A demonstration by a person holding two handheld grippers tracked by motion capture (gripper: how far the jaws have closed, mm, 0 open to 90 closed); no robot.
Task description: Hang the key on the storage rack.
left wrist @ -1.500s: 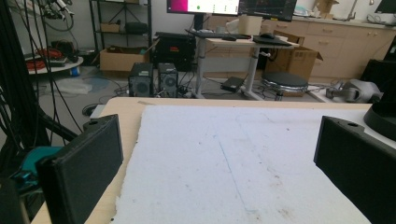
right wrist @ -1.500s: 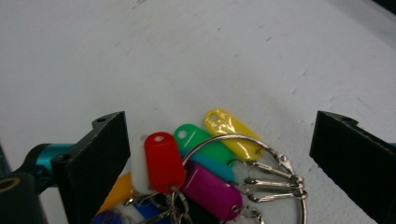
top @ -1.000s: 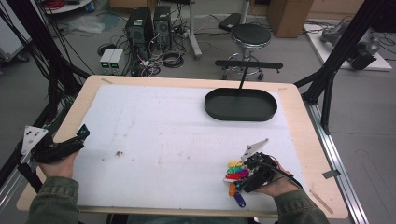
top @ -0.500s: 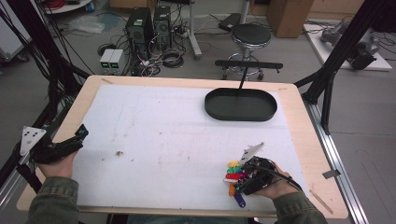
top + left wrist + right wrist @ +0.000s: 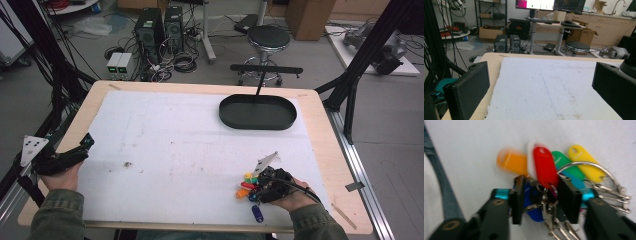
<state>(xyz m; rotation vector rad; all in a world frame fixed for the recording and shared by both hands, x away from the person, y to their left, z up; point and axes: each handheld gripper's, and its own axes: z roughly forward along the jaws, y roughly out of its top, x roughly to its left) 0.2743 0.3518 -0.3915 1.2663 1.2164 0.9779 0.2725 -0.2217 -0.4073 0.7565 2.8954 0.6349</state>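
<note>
**High view: right hand-held gripper closes in on a bunch of key tags at the worktop's near edge**

High view shows the worktop (image 5: 165,145) with its white cover, a black oval tray (image 5: 257,112) empty at the far right and well apart from the action. At the near left edge, the left hand-held gripper (image 5: 75,152) rests idle, its jaws standing wide apart over bare cover in the left gripper view. Near the right front corner, the right hand-held gripper (image 5: 544,200) has its jaws set either side of a bunch of key tags (image 5: 549,167) lying on the cover, metal rings and clips between them; whether they are actually pinching is hard to tell through motion blur. A blue tag (image 5: 257,213) lies just beside the person's right hand.

The step in hand appears to be gathering the bunch. It would go best with the jaws closing on the rings at the hub rather than on a single loose tag, so the fanned red, orange, green and yellow tags lift together and none slips free.

Against the frames a second and half a second ago, the right hand-held gripper has tilted lower over the bunch; the left one has stayed put, and the tray is unmoved.
</note>
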